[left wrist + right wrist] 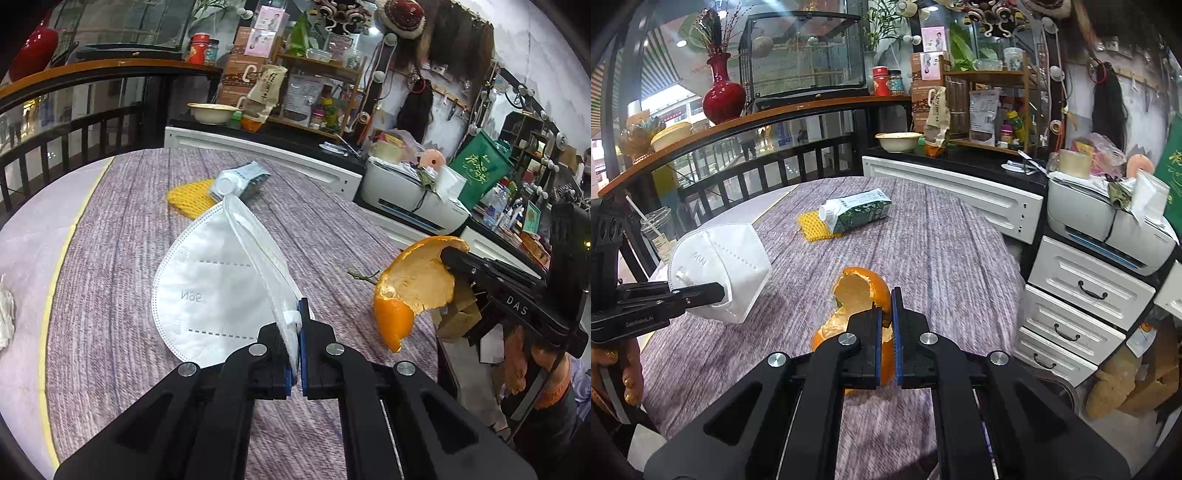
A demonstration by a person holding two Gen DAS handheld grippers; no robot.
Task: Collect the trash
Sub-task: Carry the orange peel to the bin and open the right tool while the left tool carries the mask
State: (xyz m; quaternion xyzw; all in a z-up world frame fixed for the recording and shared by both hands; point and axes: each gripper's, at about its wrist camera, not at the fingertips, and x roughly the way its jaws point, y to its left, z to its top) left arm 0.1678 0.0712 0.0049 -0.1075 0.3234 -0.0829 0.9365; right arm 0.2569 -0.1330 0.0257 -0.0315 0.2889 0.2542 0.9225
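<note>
While angling downward over the round table (960, 258), left gripper (297, 332) is clamping a white N95 mask (210, 291) by its edge, mask lifted; right gripper (888, 314) is pinching an orange peel (864, 291), also raised. Beyond both, milk carton (857, 214) is lying on yellow foam net (810, 227).

A small shop stall inside a mall: beyond the tool stand crowded wooden shelves (993, 110) of packaged goods, a printer (1108, 229) on white drawers (1082, 295), and a railing (768, 162) overlooking a lit concourse.
</note>
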